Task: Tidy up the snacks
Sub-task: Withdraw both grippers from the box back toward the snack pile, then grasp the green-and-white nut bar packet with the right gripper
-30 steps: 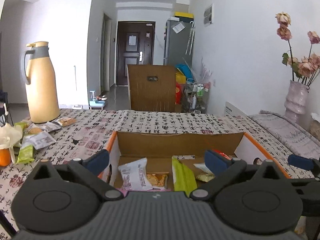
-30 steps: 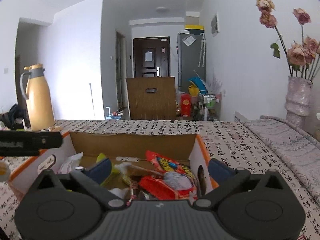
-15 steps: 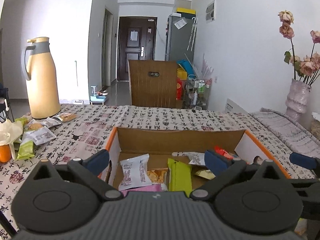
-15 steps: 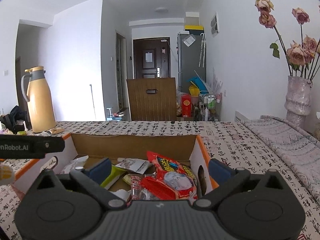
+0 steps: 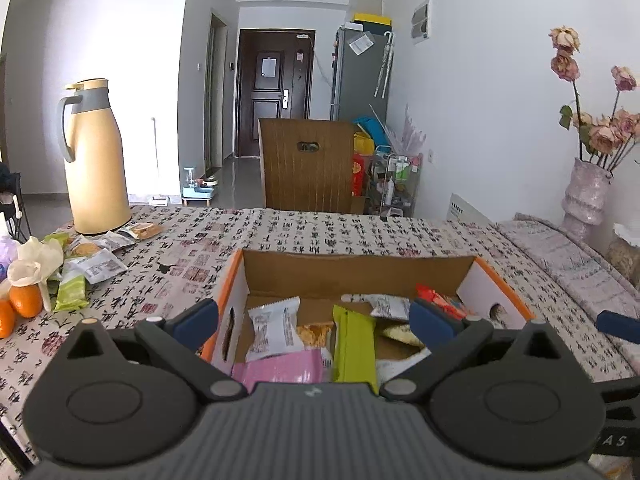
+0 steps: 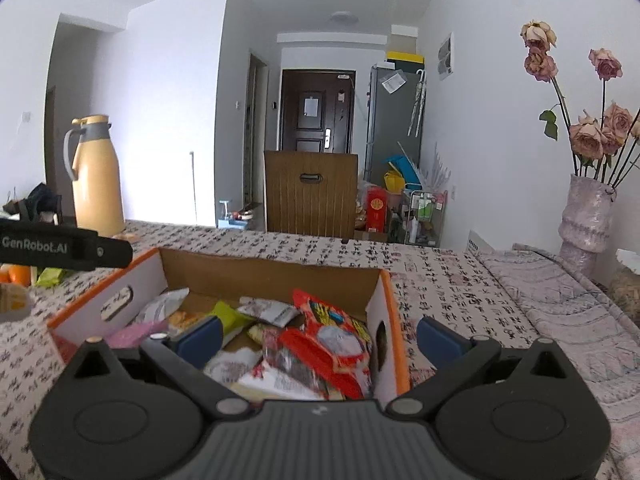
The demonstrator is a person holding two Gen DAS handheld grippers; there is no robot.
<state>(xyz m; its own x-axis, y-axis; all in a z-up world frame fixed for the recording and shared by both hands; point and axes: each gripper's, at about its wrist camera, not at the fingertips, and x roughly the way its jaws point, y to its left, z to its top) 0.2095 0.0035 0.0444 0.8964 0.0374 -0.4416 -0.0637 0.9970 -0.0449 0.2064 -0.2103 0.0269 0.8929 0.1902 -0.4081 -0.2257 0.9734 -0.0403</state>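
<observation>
An open cardboard box [image 5: 360,268] with orange rims sits on the patterned tablecloth; it also shows in the right wrist view [image 6: 272,276]. Inside lie a white packet [image 5: 274,328], a green bar [image 5: 354,344], a pink packet [image 5: 280,368] and a red snack bag [image 6: 328,332]. My left gripper [image 5: 314,320] is open and empty above the box's near edge. My right gripper [image 6: 320,338] is open and empty above the box's right half. Several loose snack packets [image 5: 96,264] lie on the table to the left.
A yellow thermos jug [image 5: 96,156] stands at the far left, with oranges [image 5: 24,300] and a white flower in front. A vase of dried roses [image 5: 586,196] stands at the right. A wooden chair back [image 5: 306,164] is behind the table.
Both grippers have risen and tilted down a little, so more of the box's inside shows. Both stay open and empty.
</observation>
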